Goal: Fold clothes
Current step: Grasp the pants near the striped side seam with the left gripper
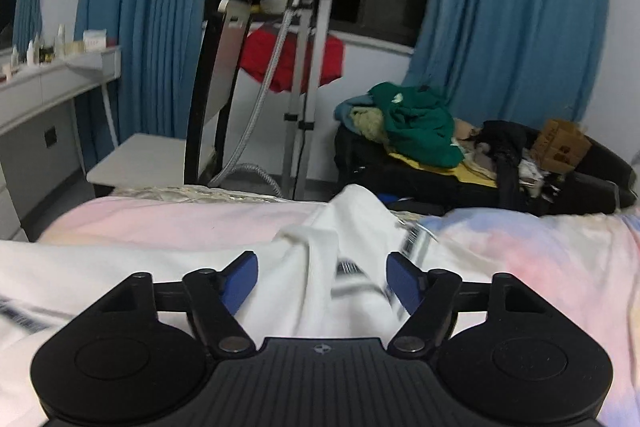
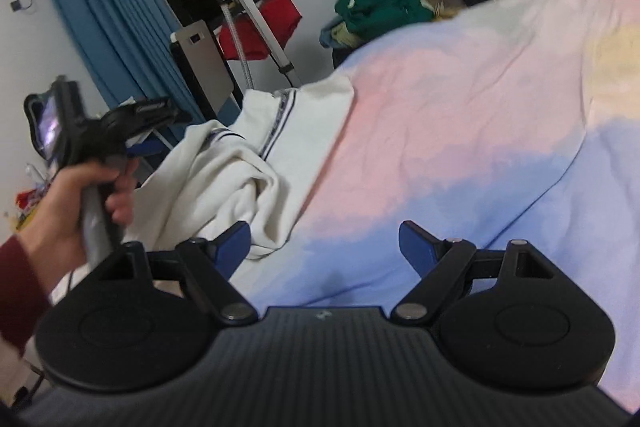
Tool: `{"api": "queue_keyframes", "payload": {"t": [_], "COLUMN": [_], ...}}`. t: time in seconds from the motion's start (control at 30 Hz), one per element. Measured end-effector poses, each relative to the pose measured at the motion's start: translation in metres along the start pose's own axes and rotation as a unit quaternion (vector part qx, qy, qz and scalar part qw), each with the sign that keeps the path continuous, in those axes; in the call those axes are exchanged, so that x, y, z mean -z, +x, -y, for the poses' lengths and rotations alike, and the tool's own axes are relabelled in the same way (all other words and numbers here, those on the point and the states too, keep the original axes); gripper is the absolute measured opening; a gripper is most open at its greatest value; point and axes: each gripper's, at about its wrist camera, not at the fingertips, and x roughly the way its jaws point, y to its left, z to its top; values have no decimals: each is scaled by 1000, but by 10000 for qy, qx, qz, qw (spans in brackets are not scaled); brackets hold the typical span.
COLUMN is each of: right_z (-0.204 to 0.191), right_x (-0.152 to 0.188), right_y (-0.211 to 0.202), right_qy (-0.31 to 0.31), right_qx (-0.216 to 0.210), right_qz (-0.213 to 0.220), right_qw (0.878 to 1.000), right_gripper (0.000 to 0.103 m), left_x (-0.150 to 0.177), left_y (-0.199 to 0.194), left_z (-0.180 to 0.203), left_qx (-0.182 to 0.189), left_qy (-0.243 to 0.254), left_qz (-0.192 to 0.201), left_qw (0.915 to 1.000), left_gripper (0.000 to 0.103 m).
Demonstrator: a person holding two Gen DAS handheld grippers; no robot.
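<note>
A white garment with dark striped trim [image 2: 256, 155] lies crumpled on the pastel bedspread [image 2: 460, 115] at the bed's left side. In the left wrist view the same garment [image 1: 320, 267] bunches up between the blue pads of my left gripper [image 1: 322, 277], whose jaws stand wide open around the cloth without pinching it. My right gripper [image 2: 325, 243] is open and empty above the bedspread, its left pad [image 2: 234, 247] by the garment's near edge. The left gripper also shows in the right wrist view [image 2: 132, 131], held by a hand at the far left.
A pile of green and yellow clothes [image 1: 416, 125] lies on a black open suitcase [image 1: 480, 179] beyond the bed. A metal stand with a hose [image 1: 296, 75], a red cloth [image 1: 280, 63], blue curtains [image 1: 512, 27] and a white dresser [image 1: 48, 95] stand behind.
</note>
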Motion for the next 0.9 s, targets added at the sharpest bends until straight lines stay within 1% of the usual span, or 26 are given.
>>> {"api": "queue_keyframes", "payload": {"t": [0.03,0.1,0.17,0.2,0.23,0.3,0.33,0.37,0.47,0.5,0.6,0.7,0.8,0.9], "right_z": [4,11,18,21,23,27,28,27,23,21,17,11,2,-8], "right_x": [0,-1,0,1,3,4,5,4,4,5,4,2,3,8], "right_y": [8,21,36,42,48,56,59,60,59,57,46,32,17,2], "right_qy": [46,126,234,280,330,427,463,472,385,368,316,174,13,-185], "right_qx": [13,15,41,48,71,120,109,102,71,61,16,-26,-53,-141], "right_qz": [-35,-89,-201,-257,-310,-374,-381,-374,-317,-299,-203,-39,82,118], "right_qw": [10000,9999,9995,9993,9989,9983,9981,9981,9987,9989,9993,9998,10000,9997], "right_gripper": [83,83,83,83,83,83,83,83,83,83,83,83,83,83], "left_x": [-4,-11,-17,-20,-21,-24,-24,-25,-23,-21,-14,5,34,72], "left_y": [16,47,72,82,87,86,82,78,46,27,-33,-96,-158,-211], "left_z": [-1,-6,-10,-13,-12,-7,-4,-1,11,13,20,24,15,8], "left_qx": [-61,-141,-152,-150,-158,-124,-95,-66,37,83,232,372,573,514], "left_qy": [-36,-155,-308,-367,-337,-130,-14,103,587,676,934,1206,1143,1192], "left_qz": [-80,-264,-434,-501,-521,-486,-456,-426,-191,-94,221,482,586,730], "left_qw": [9999,9994,9985,9980,9979,9987,9989,9990,9981,9976,9951,9908,9901,9888], "left_gripper": [71,57,53,47,45,33,30,25,17,15,13,12,12,12]}}
